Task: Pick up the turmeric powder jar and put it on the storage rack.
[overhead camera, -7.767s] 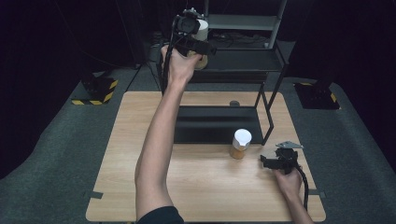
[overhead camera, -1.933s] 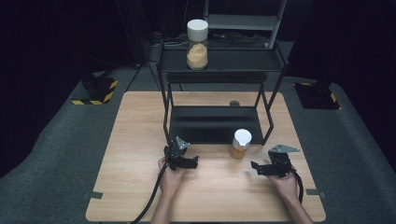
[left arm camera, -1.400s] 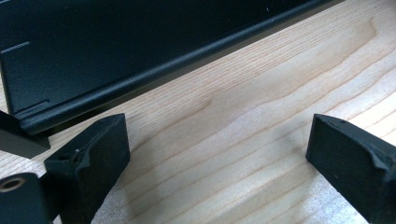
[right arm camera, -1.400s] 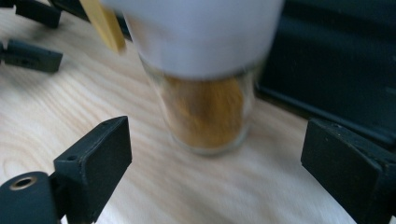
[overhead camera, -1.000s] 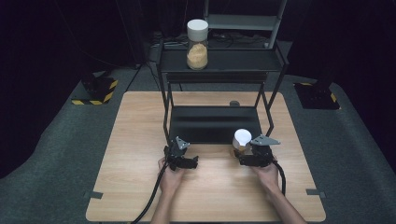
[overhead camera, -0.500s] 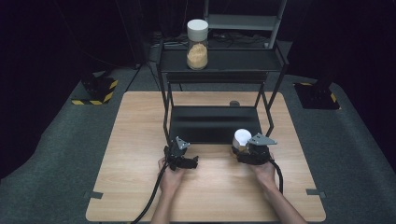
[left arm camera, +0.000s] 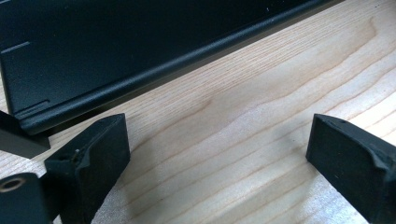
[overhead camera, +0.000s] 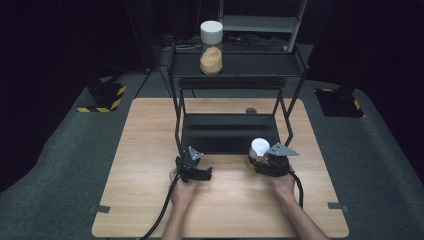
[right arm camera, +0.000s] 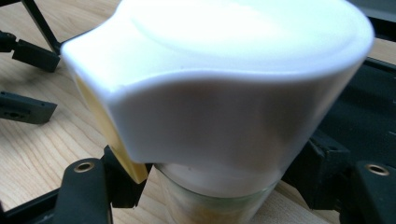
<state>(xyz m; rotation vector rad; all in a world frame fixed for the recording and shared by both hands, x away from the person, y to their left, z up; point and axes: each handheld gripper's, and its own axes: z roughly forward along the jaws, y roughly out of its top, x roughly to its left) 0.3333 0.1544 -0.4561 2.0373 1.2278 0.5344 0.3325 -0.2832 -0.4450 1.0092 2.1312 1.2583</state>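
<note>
One jar with a white lid already stands up on the top shelf of the black rack, so that half looks done. The second jar is down on the wooden surface, just in front of the rack's lower tray, and the right tool has just been closing and now clenches it below the white cap. The left tool rests on the surface nearby, jaws spread and empty. Lifting this jar is what remains, I'd say.
</note>
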